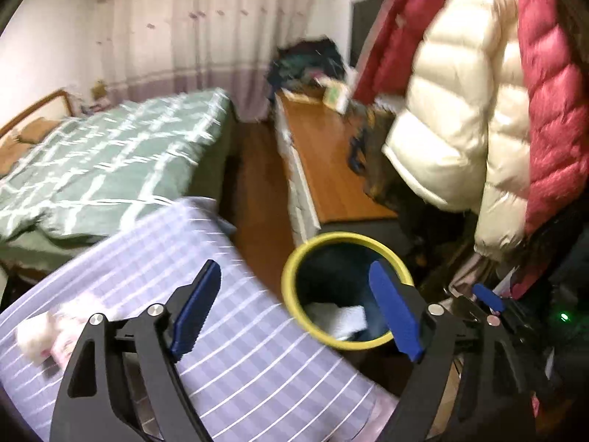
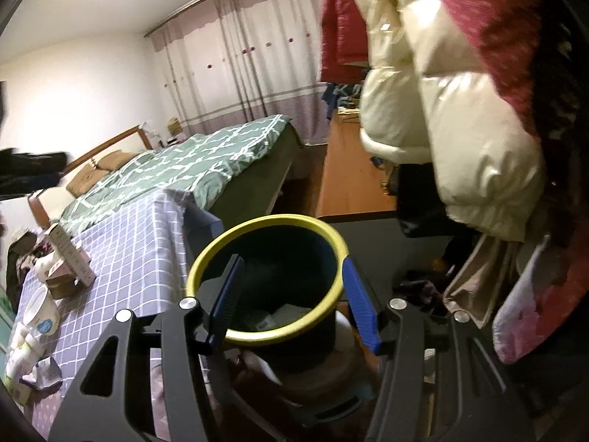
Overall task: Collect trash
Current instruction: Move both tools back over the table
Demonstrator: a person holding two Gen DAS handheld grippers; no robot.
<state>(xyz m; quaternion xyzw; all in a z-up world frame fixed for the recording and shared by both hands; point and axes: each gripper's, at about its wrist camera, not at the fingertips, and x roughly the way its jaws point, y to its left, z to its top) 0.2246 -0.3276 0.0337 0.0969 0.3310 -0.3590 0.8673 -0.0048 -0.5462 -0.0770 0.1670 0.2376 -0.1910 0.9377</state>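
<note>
Two grippers point down at one bin (image 2: pixel 268 280), a dark round trash bin with a yellow rim. It stands low beside the desk (image 2: pixel 140 258), which wears a lavender cloth with a white grid. Inside the bin lies white crumpled paper (image 1: pixel 338 318), seen pale against the dark wall in the left wrist view; the right wrist view shows pale scraps (image 2: pixel 283 316) at the bottom too.

Left gripper (image 1: pixel 298 311): jaws stand wide apart, nothing between the blue pads. One pad sits over the cloth, the other over the bin's near rim. View is blurred.

Right gripper (image 2: pixel 294 300): jaws part-way open and straddling the bin's mouth, one blue pad inside the rim at left, the other at the outer rim at right. Whether the pads press on the rim cannot be told.

On the cloth at the left wrist view's lower left lies a white and pink crumpled wad (image 1: pixel 44 335). The right wrist view shows more on the desk: an upright carton (image 2: pixel 70 254), a white cup (image 2: pixel 38 313), a crumpled wrapper (image 2: pixel 44 372).

Behind, a bed (image 2: pixel 191 162) with a green quilt. Puffy cream and red jackets (image 2: pixel 460 129) hang above the bin at right.
</note>
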